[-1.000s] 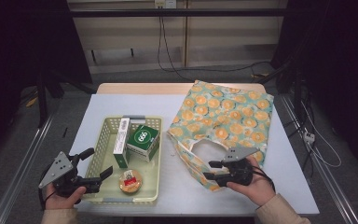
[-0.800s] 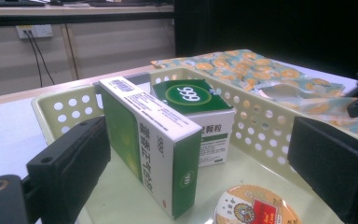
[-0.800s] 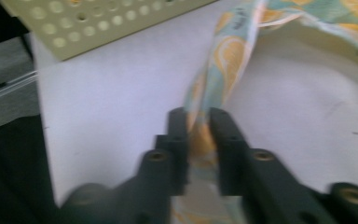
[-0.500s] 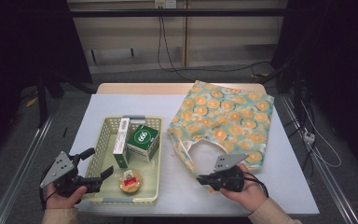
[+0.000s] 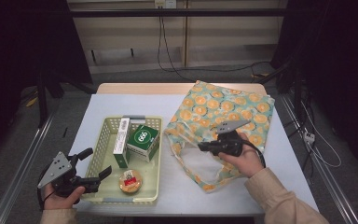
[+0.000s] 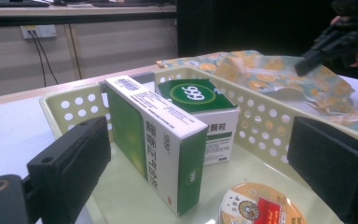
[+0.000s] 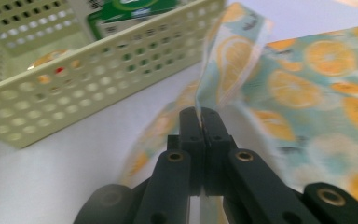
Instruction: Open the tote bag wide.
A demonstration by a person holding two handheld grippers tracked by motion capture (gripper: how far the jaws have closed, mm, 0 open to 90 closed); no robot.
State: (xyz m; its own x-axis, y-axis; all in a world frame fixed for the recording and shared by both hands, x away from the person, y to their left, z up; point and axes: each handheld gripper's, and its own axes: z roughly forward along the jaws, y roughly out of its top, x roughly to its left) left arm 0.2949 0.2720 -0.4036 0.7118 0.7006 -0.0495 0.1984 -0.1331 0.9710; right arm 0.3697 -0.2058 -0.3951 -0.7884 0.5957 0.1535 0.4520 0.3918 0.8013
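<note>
The right gripper (image 5: 204, 147) has its jaws pressed together on the strap of the orange-slice patterned fabric tote bag (image 5: 228, 112), which spreads behind and beside it on the desk (image 5: 98, 109). The left gripper (image 5: 93, 163) stands wide open, holding nothing, with the pale yellow perforated plastic basket (image 5: 103, 135) just ahead of it.

The hand-held gripper (image 7: 203, 122) pinches the orange-print bag's handle strap (image 7: 223, 65) (perforated basket (image 7: 98, 74) beside it).

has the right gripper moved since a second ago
Yes. The right gripper, shut on the orange-print fabric bag's handle, moved up the picture, farther from the table's near edge.
</note>
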